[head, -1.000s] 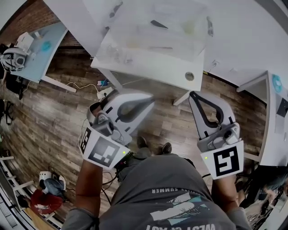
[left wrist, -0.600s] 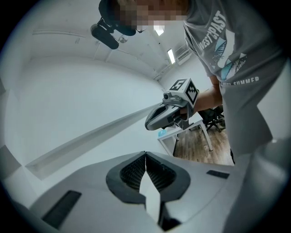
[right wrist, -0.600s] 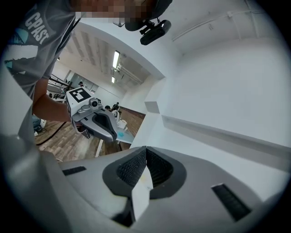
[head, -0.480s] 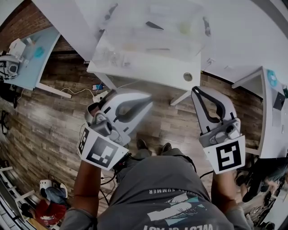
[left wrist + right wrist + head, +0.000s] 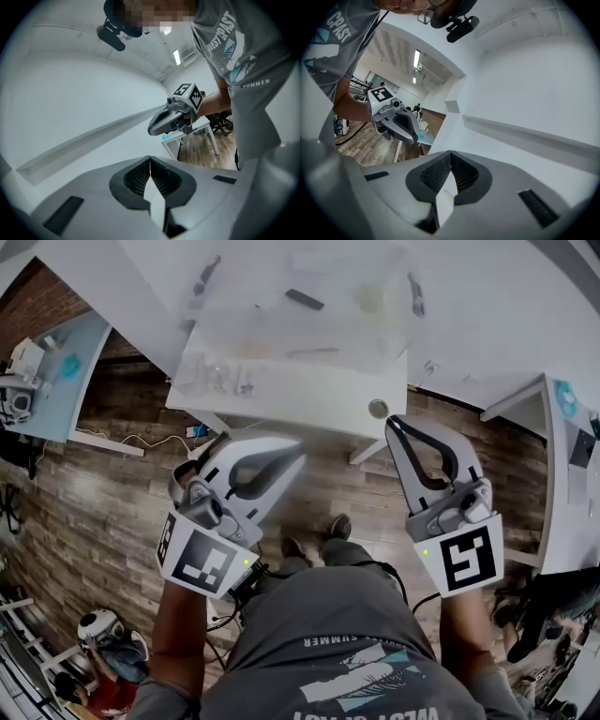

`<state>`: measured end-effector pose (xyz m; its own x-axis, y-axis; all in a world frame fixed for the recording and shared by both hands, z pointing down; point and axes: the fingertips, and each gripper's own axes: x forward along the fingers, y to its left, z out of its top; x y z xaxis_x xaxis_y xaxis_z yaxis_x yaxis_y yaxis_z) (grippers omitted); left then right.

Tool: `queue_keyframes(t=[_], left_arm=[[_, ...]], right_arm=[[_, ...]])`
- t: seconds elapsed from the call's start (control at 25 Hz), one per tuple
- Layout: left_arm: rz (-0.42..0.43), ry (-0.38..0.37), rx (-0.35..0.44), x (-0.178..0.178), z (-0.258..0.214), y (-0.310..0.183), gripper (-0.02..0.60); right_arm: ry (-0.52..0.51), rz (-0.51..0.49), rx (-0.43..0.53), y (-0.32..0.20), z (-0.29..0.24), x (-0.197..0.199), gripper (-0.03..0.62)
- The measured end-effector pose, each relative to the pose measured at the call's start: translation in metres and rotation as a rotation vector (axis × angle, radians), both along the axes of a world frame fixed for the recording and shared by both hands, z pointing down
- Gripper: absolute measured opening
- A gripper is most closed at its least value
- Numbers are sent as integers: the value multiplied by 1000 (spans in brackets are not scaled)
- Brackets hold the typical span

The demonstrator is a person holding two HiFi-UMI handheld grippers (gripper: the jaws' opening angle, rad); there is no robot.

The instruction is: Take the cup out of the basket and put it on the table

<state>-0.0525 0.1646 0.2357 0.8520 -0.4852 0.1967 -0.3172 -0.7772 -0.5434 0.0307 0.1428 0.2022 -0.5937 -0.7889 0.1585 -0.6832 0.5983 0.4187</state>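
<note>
The white tabletop [image 5: 281,397] fills the upper part of the head view, and a pale see-through basket [image 5: 309,334] stands on it, close to its near edge and reaching toward its near right corner. Glare washes out most of what lies inside. A small dark piece [image 5: 305,299] shows toward the basket's far side, and a pale greenish shape [image 5: 373,301] sits near its far right corner. Whether that shape is the cup I cannot tell.

Both tongs hang over the wooden floor [image 5: 94,484], short of the tabletop's near edge. The left gripper [image 5: 298,456] points toward the near edge below the basket's middle. In its own view the 2 jaws [image 5: 150,160] meet along a single seam with nothing between them, so it is closed and empty. The right gripper [image 5: 397,424] has its tip just beside the round hole [image 5: 378,409] at the tabletop's near right corner. Its 2 jaws are likewise pressed together on nothing [image 5: 451,154].

Each gripper view catches the other gripper held out at its side, marker cube uppermost. A second white table [image 5: 567,484] stands off to the right.
</note>
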Motion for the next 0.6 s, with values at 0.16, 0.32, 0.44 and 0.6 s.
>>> queue_keyframes(t=[0.16,0.32,0.44,0.6], left_arm=[[-34,6,-17,25,-5,-23,11],[-71,0,-21,45,-2,-44,11],[-89,-20,-32,53,0,-52,11],[-88,-36,-36,56,-1,-63,11]], right_arm=[[-16,-37,-7,-25,3,18,12],[-27,-66,-22,-45,9,38,12],[-42,-75,-36,-54,12,48,12],[-52,-74,-42,-66,11,51,12]])
